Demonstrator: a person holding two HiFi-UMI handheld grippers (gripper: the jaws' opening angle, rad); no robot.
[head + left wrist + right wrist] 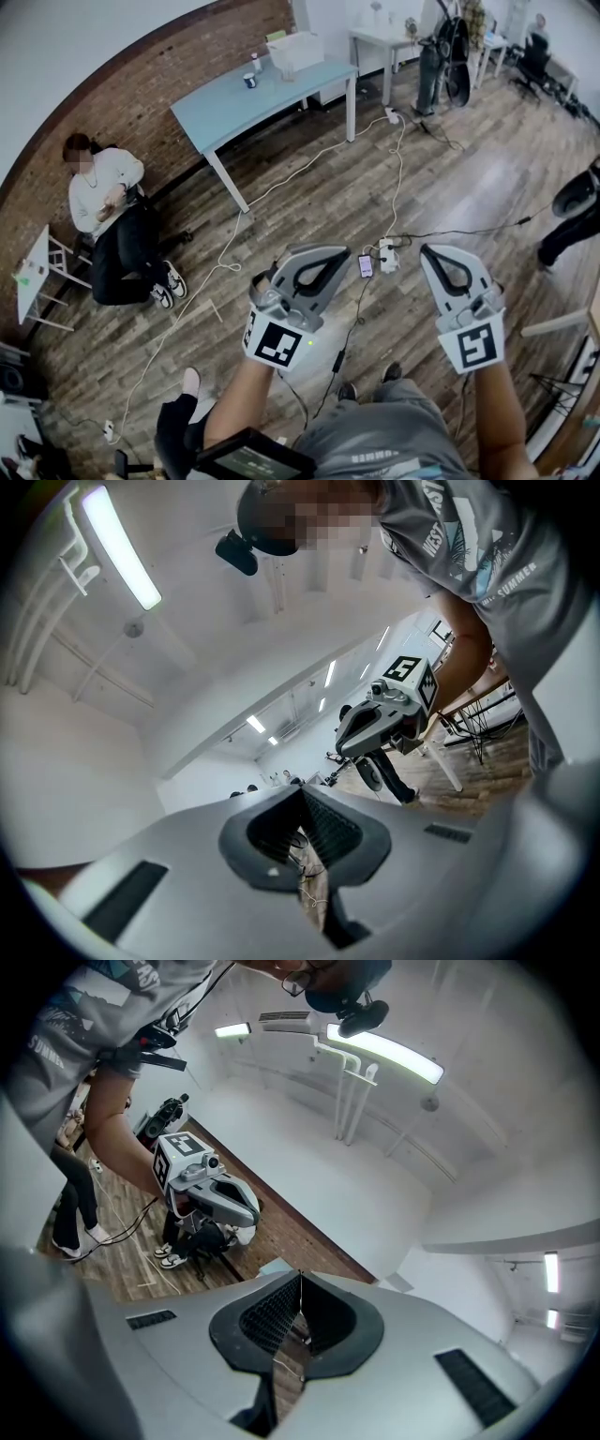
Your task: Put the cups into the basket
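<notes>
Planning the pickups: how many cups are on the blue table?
2: a dark cup and a lighter cup behind it, both left of the white basket. More may be hidden inside it.

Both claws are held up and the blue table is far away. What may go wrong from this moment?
1. White cables and a power strip lie on the floor between the person and the blue table; a foot may catch on them on the way.
2. The left claw and right claw are both shut and empty. If they reach the cups that way, they may knock one over beside the basket.
</notes>
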